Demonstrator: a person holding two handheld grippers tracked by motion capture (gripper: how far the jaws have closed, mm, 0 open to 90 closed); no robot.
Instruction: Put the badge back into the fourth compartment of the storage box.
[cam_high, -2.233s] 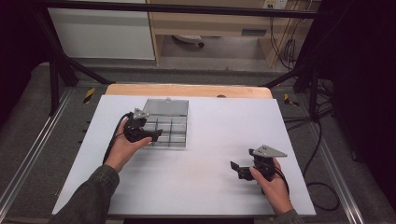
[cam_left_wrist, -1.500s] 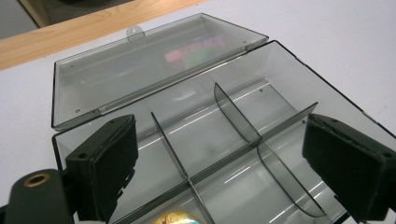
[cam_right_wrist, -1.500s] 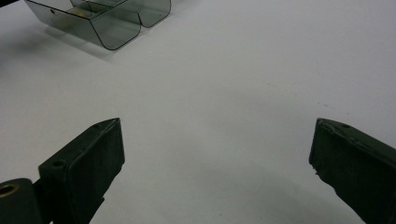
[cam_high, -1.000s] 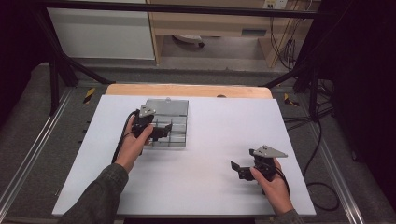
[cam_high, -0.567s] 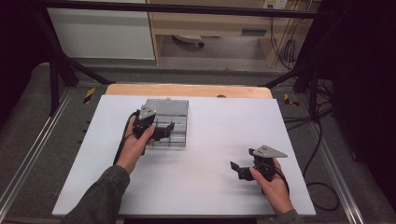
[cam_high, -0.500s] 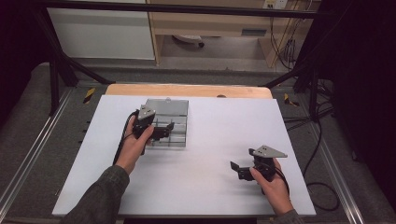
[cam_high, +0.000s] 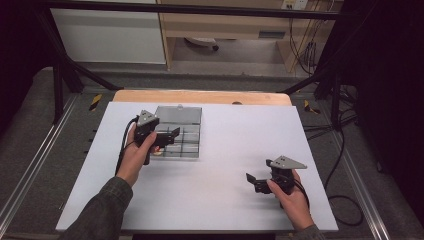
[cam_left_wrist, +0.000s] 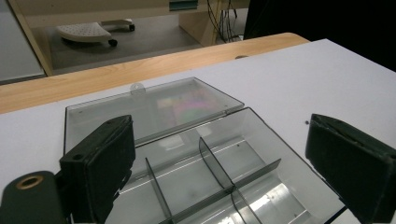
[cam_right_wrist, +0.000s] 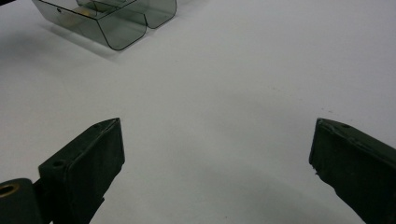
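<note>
A clear grey compartment box (cam_high: 182, 142) lies open at the back left of the white tabletop (cam_high: 235, 145), with its lid (cam_high: 179, 114) flat behind it. My left gripper (cam_high: 171, 136) hovers over the box's left compartments, jaws wide apart and nothing between them. In the left gripper view the box (cam_left_wrist: 252, 172) with its dividers lies just below the left gripper (cam_left_wrist: 219, 140), the lid (cam_left_wrist: 154, 105) beyond. My right gripper (cam_high: 252, 183) rests open near the front right. In the right gripper view the right gripper (cam_right_wrist: 215, 154) points over bare table, with a corner of the box (cam_right_wrist: 116, 21) far off.
A wooden strip (cam_high: 200, 96) runs along the table's back edge. Metal rails (cam_high: 30, 170) flank the table on both sides. Cables (cam_high: 345, 150) trail on the floor at the right. A wheeled base (cam_left_wrist: 88, 30) stands on the floor behind the table.
My left gripper has moved forward and right, from beside the box's left edge to over its compartments, and has held there for the last second. The right gripper has stayed still.
</note>
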